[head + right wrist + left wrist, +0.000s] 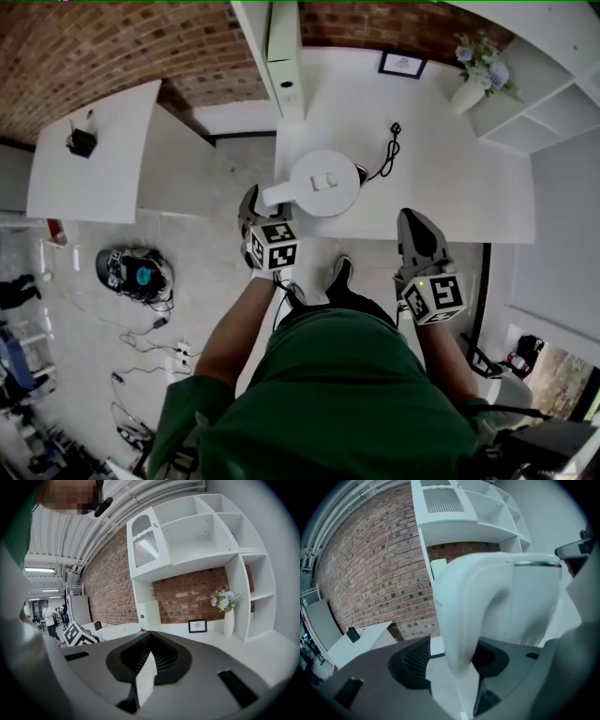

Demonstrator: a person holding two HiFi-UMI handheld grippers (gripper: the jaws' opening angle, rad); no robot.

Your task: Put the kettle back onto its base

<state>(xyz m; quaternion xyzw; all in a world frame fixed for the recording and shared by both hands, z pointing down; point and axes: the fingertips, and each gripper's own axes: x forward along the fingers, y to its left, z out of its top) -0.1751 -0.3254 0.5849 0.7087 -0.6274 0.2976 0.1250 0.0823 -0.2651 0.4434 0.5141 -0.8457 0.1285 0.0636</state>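
The kettle [323, 183] is smooth white plastic, round from above with a flat lid. It stands near the front edge of the white surface [450, 178], its thick curved handle [459, 620] pointing toward the left tool [255, 199]. A thin black cord [386, 155] loops away from the kettle's right side. The base itself cannot be made out from above.

The left tool's dark grey jaws stand wide with the handle between them. In the left gripper view a clear gap shows between the ribbed left pad [415, 660] and the handle. A black-and-white marker cube [274, 246] rides on this tool.

The right tool [414, 220] hangs at the surface's front edge, well apart from the kettle. Its matte grey jaws are drawn narrow with nothing between them.

The surface is plain, matte and white. Toward its back stand a small black-framed picture [403, 64] and a slim white vase [466, 94] of pale flowers [480, 58]. White open shelving [201, 531] rises above it against a rough red brick wall [84, 47]. To the left is a separate white tabletop [94, 159] with a small black object [82, 142] on it. The floor [187, 281] is pale grey, and a round dark device [136, 274] with loose cables lies on it.
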